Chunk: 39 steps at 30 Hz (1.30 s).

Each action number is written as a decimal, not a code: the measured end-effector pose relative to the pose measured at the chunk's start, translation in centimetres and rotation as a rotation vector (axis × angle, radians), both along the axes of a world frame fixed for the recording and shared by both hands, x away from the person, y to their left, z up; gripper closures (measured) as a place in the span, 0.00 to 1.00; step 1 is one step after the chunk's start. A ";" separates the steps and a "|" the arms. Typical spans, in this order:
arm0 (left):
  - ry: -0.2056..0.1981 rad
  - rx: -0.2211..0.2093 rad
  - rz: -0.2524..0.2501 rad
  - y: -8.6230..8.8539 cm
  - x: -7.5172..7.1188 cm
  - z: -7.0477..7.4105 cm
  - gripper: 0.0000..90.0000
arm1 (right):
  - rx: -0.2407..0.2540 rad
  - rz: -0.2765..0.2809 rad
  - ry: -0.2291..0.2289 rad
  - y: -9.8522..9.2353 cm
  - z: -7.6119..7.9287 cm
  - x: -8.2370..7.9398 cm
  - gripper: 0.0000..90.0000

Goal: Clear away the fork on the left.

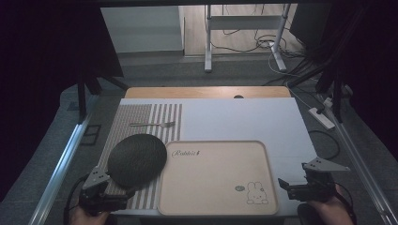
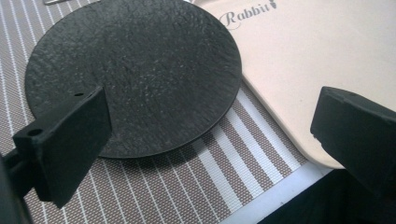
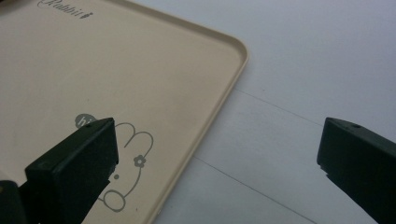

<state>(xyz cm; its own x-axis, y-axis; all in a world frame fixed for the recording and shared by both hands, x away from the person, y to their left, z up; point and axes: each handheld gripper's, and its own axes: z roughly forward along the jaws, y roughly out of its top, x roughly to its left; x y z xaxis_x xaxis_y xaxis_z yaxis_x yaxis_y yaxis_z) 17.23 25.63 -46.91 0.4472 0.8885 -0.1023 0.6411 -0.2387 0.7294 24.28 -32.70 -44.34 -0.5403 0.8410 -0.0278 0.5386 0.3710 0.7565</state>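
The left tool has its two blocky matt black jaws spread wide with nothing between them, hovering at the near left corner of the desk; one jaw hangs over the near rim of the round dark plate, the other over the corner of the tray. The plate is a flat disc with a rough, pebbled, slate-like surface and a thin, clean edge. It lies on a woven placemat striped in brown and white, and its right edge stands just beside the tray's rounded corner; whether they touch I cannot tell. The tray is smooth beige plastic, nearly square with soft corners and a low raised lip, printed with the word "Rabbit" and a line-drawn rabbit. Near the far end of the placemat lies a slim metal fork, well apart from the plate. The right tool likewise holds its jaws apart and empty at the near right corner of the desk, one jaw over the rabbit drawing, the other over the plain white sheet that covers the desk. That sheet is smooth and bare to the right of the tray and beyond it, leaving wide open room there, while the tray's inside is also bare.
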 end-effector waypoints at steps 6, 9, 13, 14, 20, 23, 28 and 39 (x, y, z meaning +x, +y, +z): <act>0.008 0.016 -0.022 -0.2 0.1 0.0 0.00 | -0.006 0.010 0.001 0.1 0.0 0.0 0.00; 0.014 0.015 -0.028 -0.3 0.2 -0.1 0.00 | -0.008 0.012 0.002 0.1 0.0 0.0 0.00; 0.018 0.011 -0.030 -0.2 0.2 -0.1 0.00 | -0.007 0.015 0.003 0.1 0.0 0.0 0.00; 0.018 0.007 -0.029 -0.2 0.2 -0.1 0.00 | -0.005 0.015 0.003 0.1 0.0 0.0 0.00; 0.030 0.004 -0.032 -0.1 0.3 -0.1 0.00 | -0.008 0.027 0.008 0.1 0.0 0.0 0.00; 0.033 0.003 -0.030 -0.1 0.3 -0.1 0.00 | -0.007 0.029 0.009 0.2 0.0 0.0 0.00; 0.035 -0.005 -0.035 -0.1 0.4 -0.1 0.00 | -0.007 0.033 0.009 0.2 -0.1 0.0 0.00; 0.029 -0.060 -0.050 -0.1 0.8 0.0 0.00 | -0.007 0.038 0.009 0.2 -0.1 0.0 0.00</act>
<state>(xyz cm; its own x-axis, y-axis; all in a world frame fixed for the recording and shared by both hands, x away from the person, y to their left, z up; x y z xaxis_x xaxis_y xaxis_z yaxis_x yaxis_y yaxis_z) 18.03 25.55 -46.95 0.4869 0.8571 -0.1680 0.6504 -0.2274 0.7247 24.28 -32.52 -44.40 -0.5722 0.8196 -0.0286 0.5307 0.3967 0.7490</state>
